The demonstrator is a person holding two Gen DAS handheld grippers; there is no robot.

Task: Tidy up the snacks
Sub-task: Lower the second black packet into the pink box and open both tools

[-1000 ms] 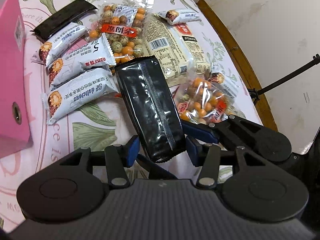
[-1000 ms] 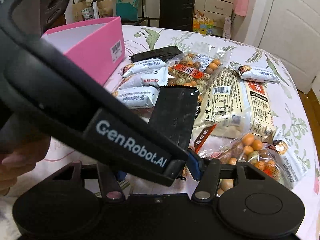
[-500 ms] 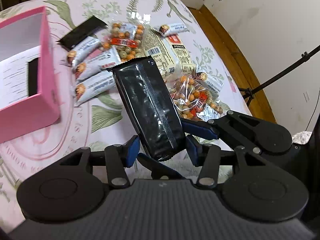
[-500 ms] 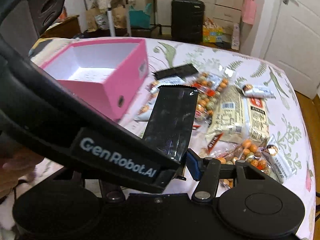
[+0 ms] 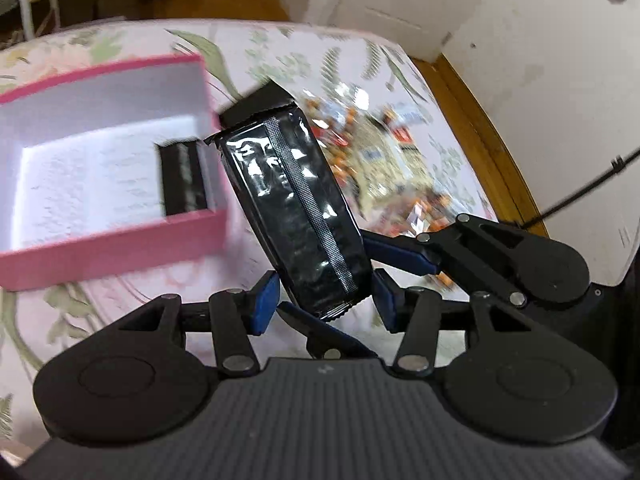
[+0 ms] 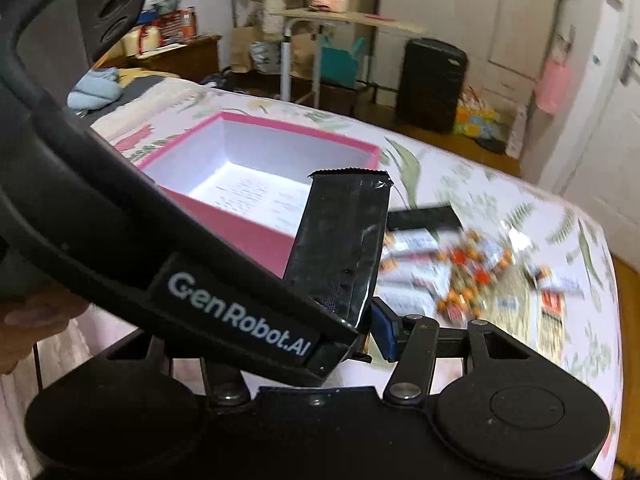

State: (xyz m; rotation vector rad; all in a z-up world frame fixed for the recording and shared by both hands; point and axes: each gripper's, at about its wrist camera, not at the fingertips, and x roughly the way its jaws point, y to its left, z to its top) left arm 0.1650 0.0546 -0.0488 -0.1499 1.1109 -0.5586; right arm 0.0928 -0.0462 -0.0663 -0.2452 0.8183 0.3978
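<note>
A long black foil snack packet hangs in the air beside the pink box, its lower end between the blue pads of my left gripper, which is shut on it. My right gripper comes in from the right across the same lower end. Its jaws are closing on the packet, with one blue pad at the packet's edge. Its other finger is hidden behind the left tool's black housing. The white-lined box holds another black packet against its right wall.
A blurred heap of snack packs lies on the floral tablecloth right of the box, with a third black packet at its far edge. A person's hand shows at the left. The table's edge and wooden floor are on the right.
Both grippers have risen with the black packet and swung left, away from the snack heap. The pink box's open inside has come into view beside the packet.
</note>
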